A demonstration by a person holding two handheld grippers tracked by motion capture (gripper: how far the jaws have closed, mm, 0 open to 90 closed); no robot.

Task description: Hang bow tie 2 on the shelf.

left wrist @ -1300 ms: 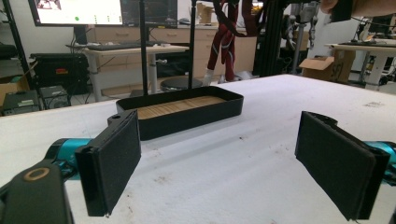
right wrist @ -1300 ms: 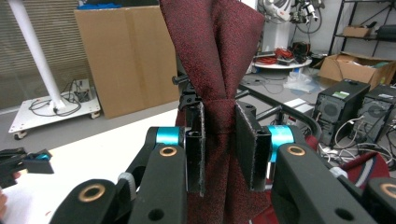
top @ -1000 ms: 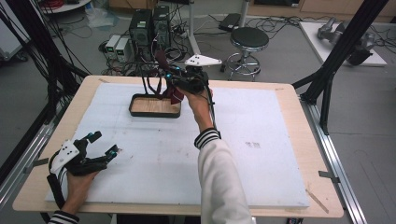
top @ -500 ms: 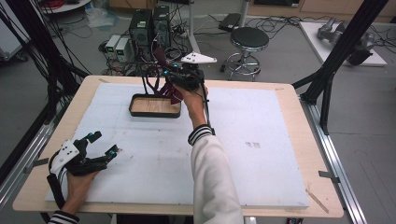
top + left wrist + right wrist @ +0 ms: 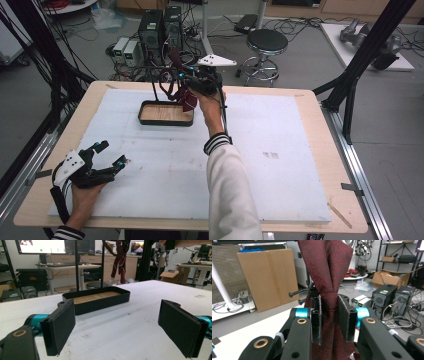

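My right tool [image 5: 329,320] is clamped on a dark red necktie [image 5: 329,267], bunching it between the pads and holding it above the far edge of the black tray [image 5: 166,113]. I judge the fabric soft, light and limp: it folds where pinched and hangs freely, so it will sag and swing. A mid-length hold with the cloth gathered seems safest. My left tool [image 5: 89,165] rests on the table [image 5: 300,165], well nearer me than the tray, jaws spread wide and empty.

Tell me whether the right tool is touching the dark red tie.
Touching. The right gripper view shows the right tool with both jaws pinched against the bunched dark red tie.
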